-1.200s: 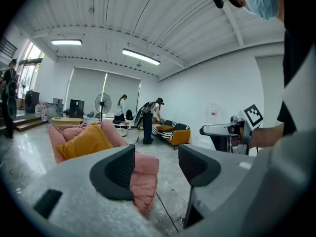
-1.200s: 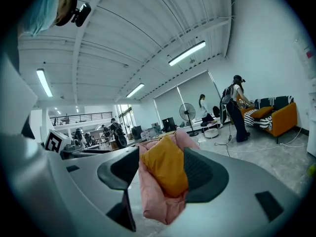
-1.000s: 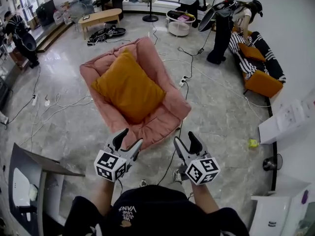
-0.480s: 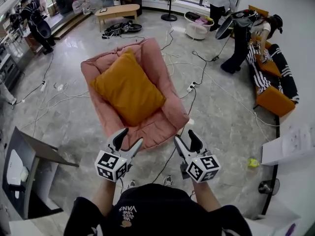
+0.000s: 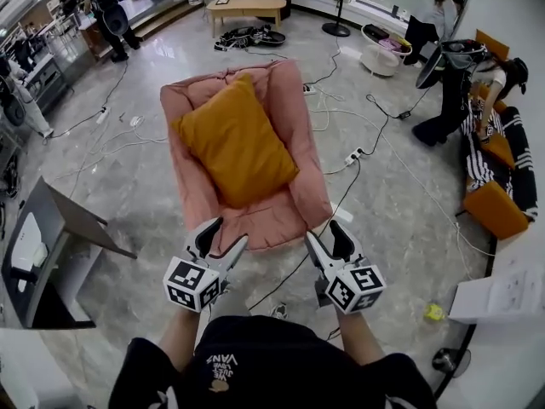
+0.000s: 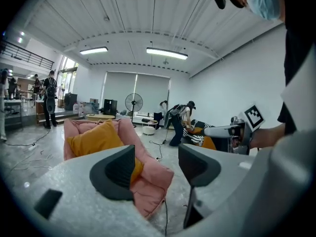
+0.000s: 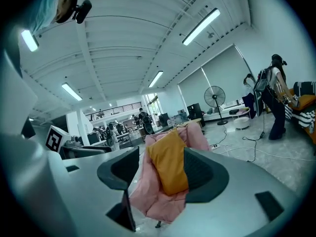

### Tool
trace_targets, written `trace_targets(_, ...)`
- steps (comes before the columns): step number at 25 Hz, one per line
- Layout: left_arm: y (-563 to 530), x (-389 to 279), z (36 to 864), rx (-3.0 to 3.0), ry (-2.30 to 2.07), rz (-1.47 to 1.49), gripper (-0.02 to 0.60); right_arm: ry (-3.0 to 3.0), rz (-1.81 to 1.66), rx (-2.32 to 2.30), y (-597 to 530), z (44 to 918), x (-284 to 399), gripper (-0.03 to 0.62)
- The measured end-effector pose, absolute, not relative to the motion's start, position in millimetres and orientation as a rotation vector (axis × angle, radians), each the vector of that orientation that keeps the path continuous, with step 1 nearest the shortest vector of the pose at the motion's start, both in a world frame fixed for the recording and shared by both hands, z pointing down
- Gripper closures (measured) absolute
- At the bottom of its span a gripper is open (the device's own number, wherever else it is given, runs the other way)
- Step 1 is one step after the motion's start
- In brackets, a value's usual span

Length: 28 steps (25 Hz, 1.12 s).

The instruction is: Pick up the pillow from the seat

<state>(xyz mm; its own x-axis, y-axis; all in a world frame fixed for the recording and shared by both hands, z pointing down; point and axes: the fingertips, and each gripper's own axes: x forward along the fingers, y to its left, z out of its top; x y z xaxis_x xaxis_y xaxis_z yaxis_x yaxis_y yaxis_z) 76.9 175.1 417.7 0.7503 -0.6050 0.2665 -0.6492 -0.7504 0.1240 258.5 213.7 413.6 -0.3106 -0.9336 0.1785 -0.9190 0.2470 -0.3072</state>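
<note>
The left tongs and the right tongs are held side by side, low in the head view, with their tips pointing forward. Each carries a cube with black-and-white square markers at its rear: the left cube and the right cube.

**State of the tongs**
- Left tongs: the jaws stand apart. Nothing is clamped and no pad touches anything.
- Right tongs: the jaws stand apart, with nothing clamped.

**Position of the task's thing**
- The mustard-yellow square fabric pillow lies ahead of both tongs, well beyond their tips and touching neither.
- It rests on the pink padded fabric seat, leaning back against the seat's backrest, with one corner pointing away from the tongs.
- The front edge of the seat is the part nearest the tongs. In the head view it lies just ahead of the left tongs' tips and ahead and to the left of the right tongs' tips.
- A strip of bare pink cushion separates the pillow's near edge from the tongs.

**Line of sight**
- In the left gripper view, the pillow appears to the left of the jaw gap, partly hidden behind the left jaw. The seat's front corner shows inside the gap.
- In the right gripper view, the pillow appears in the gap between the two jaws, but at a distance, not between the pads.

**Surroundings**
- The seat stands on a grey polished stone floor.
- A black cable runs over the floor between the two tongs.
</note>
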Motion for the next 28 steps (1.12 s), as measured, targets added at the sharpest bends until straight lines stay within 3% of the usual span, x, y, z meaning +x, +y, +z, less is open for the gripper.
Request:
trace_targets(16,55.7,39.5,435.9,2.683,-1.054,0.297,0.31,2.445,-0.586,-1.851,110.5,425.2,234.5,0.326)
trace_targets(28,-61.7,-34.5,460.5,2.648,-1.017,0.314,0.31,2.399,-0.582,-1.951,-0.6,431.6,174.4,0.326)
